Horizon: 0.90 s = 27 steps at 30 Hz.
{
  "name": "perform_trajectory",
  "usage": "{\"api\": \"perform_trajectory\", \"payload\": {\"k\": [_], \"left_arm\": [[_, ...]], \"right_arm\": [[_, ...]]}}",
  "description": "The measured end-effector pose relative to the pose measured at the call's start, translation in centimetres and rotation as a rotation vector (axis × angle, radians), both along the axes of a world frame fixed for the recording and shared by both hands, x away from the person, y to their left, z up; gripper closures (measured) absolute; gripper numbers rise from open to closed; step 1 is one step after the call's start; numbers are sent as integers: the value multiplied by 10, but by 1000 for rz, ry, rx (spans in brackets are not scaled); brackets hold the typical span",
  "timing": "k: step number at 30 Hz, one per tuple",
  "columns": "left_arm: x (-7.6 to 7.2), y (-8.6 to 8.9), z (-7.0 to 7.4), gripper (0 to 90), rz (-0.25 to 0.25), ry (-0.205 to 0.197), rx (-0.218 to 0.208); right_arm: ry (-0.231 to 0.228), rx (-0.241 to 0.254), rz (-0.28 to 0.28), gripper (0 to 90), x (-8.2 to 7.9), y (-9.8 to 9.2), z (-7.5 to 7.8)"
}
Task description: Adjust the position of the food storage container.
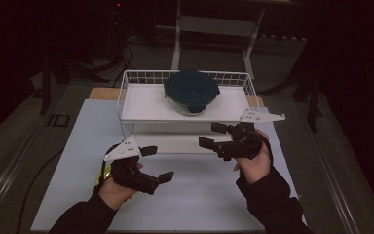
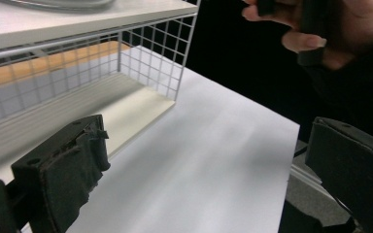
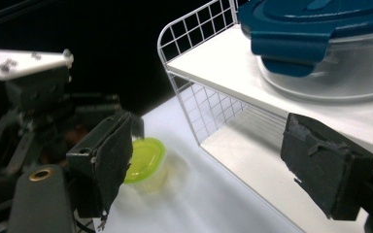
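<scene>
A round glass container with a dark teal clip lid [image 1: 191,91] stands on the top shelf of a white wire rack [image 1: 136,105]. My right gripper [image 1: 210,135] hovers in front of the rack's right half, below the top shelf; it is open and nothing lies between its fingers. In the right gripper view the container [image 3: 320,43] sits above the right jaw. My left gripper [image 1: 159,163] is open over the white mat, in front of the rack's left end, and holds nothing. A small tub with a yellow-green lid [image 3: 145,162] rests on the mat beside the left hand.
The rack's lower shelf [image 2: 126,111] is bare white board, walled by wire mesh [image 2: 150,68] at the back and side. The white mat [image 1: 199,195] covers the table up to its edges. Dark floor and a metal stand [image 1: 214,24] lie behind.
</scene>
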<state>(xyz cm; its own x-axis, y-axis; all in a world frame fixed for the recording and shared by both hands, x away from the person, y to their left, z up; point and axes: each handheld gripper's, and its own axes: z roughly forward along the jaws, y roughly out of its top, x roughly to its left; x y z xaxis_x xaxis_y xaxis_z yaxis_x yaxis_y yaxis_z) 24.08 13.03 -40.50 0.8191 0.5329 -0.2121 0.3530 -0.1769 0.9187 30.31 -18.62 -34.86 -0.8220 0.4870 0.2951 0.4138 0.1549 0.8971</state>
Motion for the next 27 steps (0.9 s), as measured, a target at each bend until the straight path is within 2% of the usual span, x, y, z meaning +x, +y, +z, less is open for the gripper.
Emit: {"api": "perform_trajectory", "payload": {"k": [3,6,9,13,15,17,18,20,22,24,25,26,27], "left_arm": [[-1,9,2,11,9,-7,20],[-3,20,5,21,33,-24,26],[-5,30,7,32,62,-33,39],[-10,48,7,53,100,-40,55],[-10,48,7,59,100,-40,55],[-14,59,6,107,126,-47,59],[-16,67,5,132,142,-47,47],[-17,71,4,137,150,-44,43],[-22,84,1,154,190,-49,47],[-23,88,-1,168,206,-52,52],[-25,93,-3,253,218,-61,58],[-27,98,-4,297,221,-67,58],[-29,103,-6,297,228,-62,56]], "right_arm": [[-22,0,10,182,-7,-3,-4],[-39,11,16,182,-15,-8,-9],[-37,27,17,187,-22,-15,-17],[-59,22,6,187,-29,-21,-23],[-61,23,8,187,-31,-23,-24],[-61,32,8,187,-35,-26,-28],[-59,31,9,187,-36,-27,-29],[-65,28,4,187,-38,-28,-31],[-72,27,3,187,-42,-32,-34],[-72,32,-1,187,-44,-33,-35],[-70,41,-4,188,-47,-36,-37],[-70,41,-4,188,-47,-36,-37],[-71,42,-6,188,-48,-37,-39]]}}
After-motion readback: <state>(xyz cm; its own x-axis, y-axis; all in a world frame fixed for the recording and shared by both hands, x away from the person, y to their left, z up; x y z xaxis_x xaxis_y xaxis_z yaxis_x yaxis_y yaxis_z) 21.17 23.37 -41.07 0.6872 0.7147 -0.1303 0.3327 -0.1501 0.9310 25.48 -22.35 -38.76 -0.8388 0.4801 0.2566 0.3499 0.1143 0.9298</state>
